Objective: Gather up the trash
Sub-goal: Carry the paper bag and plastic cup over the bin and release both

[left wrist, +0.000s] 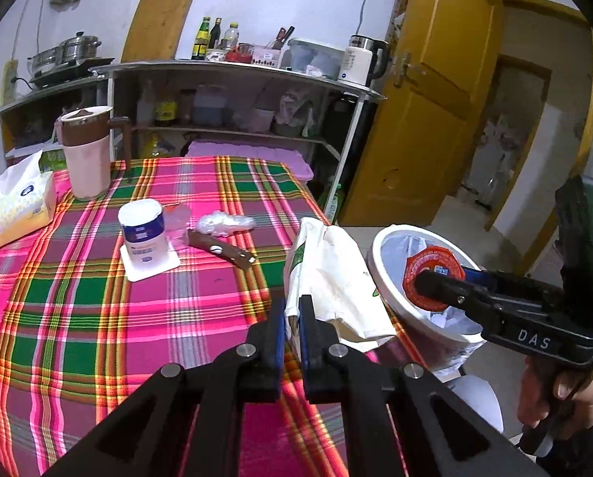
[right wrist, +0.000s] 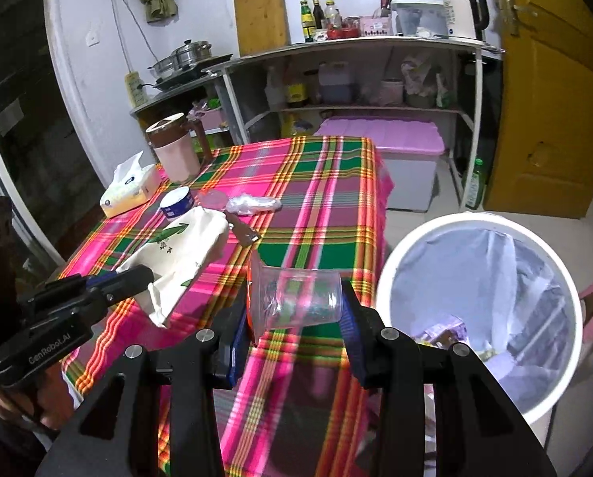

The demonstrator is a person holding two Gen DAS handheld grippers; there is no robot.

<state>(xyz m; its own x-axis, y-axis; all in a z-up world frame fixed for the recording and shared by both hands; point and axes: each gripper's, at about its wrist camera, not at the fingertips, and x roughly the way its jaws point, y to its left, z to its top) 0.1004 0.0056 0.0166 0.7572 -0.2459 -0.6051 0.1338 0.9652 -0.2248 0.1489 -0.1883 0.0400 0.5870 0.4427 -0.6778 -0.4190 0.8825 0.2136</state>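
My left gripper [left wrist: 292,318] is shut on a white paper bag with green print [left wrist: 332,274], held above the plaid table's right edge; the bag also shows in the right wrist view [right wrist: 177,250]. My right gripper [right wrist: 296,310] is shut on a clear plastic cup with a red lid [right wrist: 296,298], held sideways just left of the white trash bin [right wrist: 391,278]. In the left wrist view the cup's red lid [left wrist: 427,274] sits over the bin's rim [left wrist: 380,278]. A crumpled clear plastic wrap [left wrist: 226,223] and a brown wrapper [left wrist: 226,252] lie on the table.
A tissue box [left wrist: 18,206], a pink-and-brown jug [left wrist: 85,151] and a white-blue container [left wrist: 143,230] stand on the plaid table [left wrist: 97,298]. Metal shelves [left wrist: 236,71] stand behind it. A yellow door [left wrist: 427,99] is at the right. The bin holds a liner and some trash.
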